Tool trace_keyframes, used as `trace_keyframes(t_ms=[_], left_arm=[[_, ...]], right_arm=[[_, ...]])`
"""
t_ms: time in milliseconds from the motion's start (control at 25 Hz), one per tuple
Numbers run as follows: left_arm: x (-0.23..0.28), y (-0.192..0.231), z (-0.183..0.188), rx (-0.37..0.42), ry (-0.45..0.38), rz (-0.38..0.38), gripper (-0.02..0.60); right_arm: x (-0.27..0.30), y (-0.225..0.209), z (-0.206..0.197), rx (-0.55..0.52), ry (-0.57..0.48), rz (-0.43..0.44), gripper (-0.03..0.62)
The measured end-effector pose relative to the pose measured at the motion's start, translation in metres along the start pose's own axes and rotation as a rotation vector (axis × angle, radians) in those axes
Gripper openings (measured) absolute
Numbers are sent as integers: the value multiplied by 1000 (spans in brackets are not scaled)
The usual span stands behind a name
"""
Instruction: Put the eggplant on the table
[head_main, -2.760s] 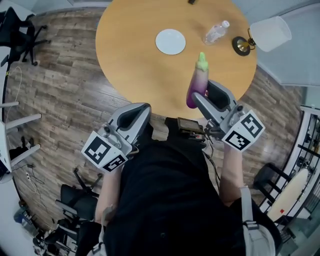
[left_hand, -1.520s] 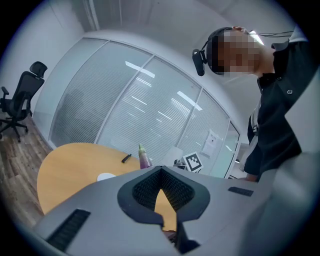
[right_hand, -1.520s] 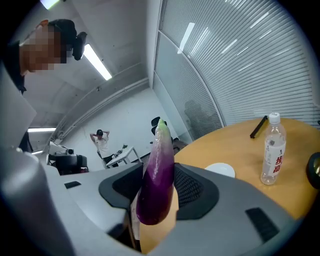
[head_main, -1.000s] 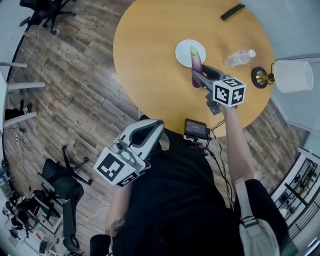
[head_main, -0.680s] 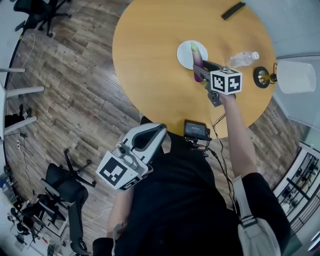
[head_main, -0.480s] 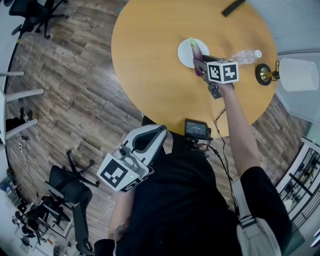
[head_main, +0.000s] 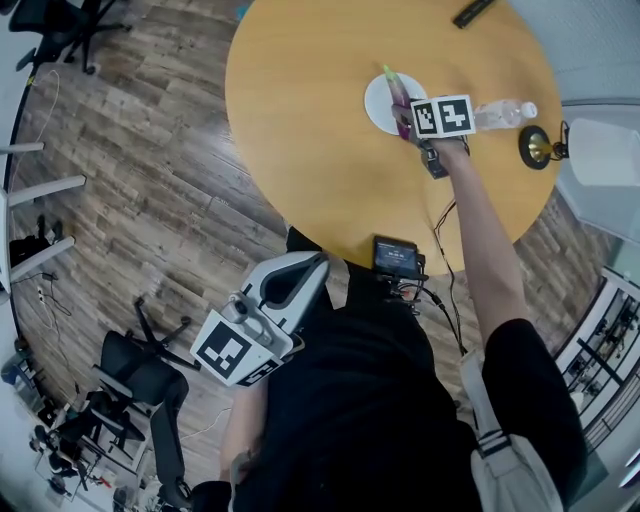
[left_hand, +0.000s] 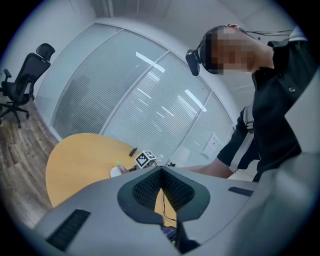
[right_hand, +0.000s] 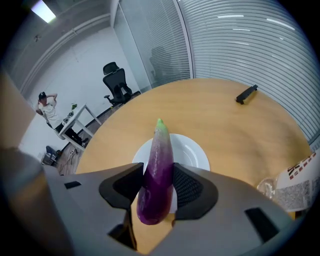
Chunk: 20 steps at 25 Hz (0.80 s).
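Note:
The eggplant (right_hand: 156, 172) is purple with a pale neck and a green tip. My right gripper (right_hand: 156, 187) is shut on its thick lower part, and its tip points away over the white plate (right_hand: 192, 150). In the head view the right gripper (head_main: 408, 112) reaches out over the round wooden table (head_main: 310, 110), with the eggplant (head_main: 396, 86) sticking out above the plate (head_main: 381, 106). My left gripper (head_main: 283, 285) hangs near the person's body off the table; its jaws (left_hand: 161, 186) meet with nothing between them.
A plastic water bottle (head_main: 505, 113) lies right of the plate, beside a lamp base (head_main: 538, 146) and white shade (head_main: 603, 152). A black remote (head_main: 472, 12) lies at the table's far edge. Office chairs (head_main: 135, 385) stand on the wooden floor at left.
My right gripper has reached farther over the table and sunk with the eggplant, now tilted down over the plate. The left gripper has drifted slightly lower near the body.

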<state>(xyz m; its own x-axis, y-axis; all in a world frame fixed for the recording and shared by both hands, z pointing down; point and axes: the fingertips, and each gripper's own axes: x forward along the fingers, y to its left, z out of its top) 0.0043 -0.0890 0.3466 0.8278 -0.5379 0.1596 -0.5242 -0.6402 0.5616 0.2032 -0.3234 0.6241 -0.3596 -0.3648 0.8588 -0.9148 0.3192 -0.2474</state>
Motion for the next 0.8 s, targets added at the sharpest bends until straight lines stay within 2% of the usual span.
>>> trace_keyframes(t_ms=[400, 800], left_arm=[[-6, 11, 3, -15, -20, 18, 11], [-24, 11, 6, -19, -45, 44, 11]], right_arm=[[20, -9, 5, 4, 110, -44, 195], [17, -5, 4, -6, 85, -33, 207]])
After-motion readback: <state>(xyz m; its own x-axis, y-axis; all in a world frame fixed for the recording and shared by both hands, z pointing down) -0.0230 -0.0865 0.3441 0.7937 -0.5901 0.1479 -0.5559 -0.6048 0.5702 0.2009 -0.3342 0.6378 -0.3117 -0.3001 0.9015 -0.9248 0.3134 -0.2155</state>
